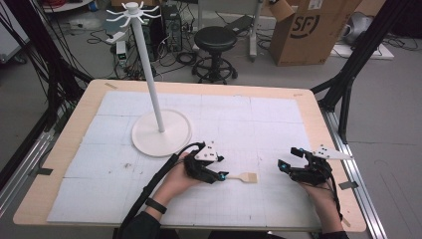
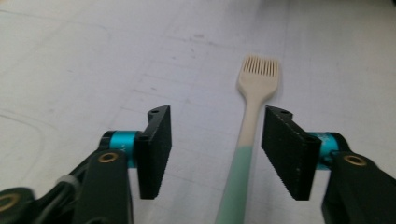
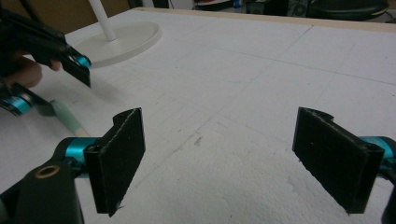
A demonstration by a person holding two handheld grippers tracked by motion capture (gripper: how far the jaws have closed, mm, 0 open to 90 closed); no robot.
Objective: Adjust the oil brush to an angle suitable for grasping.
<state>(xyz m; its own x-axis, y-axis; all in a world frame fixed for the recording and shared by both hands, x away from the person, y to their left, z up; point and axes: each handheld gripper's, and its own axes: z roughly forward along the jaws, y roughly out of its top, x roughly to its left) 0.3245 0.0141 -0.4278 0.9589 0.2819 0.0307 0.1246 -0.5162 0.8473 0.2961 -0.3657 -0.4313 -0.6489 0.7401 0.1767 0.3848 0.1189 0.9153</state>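
Observation:
A pastry brush [image 1: 244, 177] with a cream head and pale green handle lies flat on the white table mat [image 1: 239, 124], head pointing right. My left gripper [image 1: 222, 175] is low over its handle and stands open. In the left gripper view the brush [image 2: 257, 93] runs between the two pads, nearer the right one, with neither pad pressing on it. My right gripper [image 1: 288, 158] rests at the right of the mat, open, with nothing between its jaws [image 3: 219, 140]. The right gripper view catches the left gripper [image 3: 65, 88] and the brush handle [image 3: 70, 122] at far left.
A tall white stand [image 1: 161, 133] with a round base and hooked top stands at the mat's left centre, just behind the left hand. Beyond the wooden table edge [image 1: 199, 84] are a black stool [image 1: 215, 50], a cardboard box [image 1: 311, 30] and cables on the floor.

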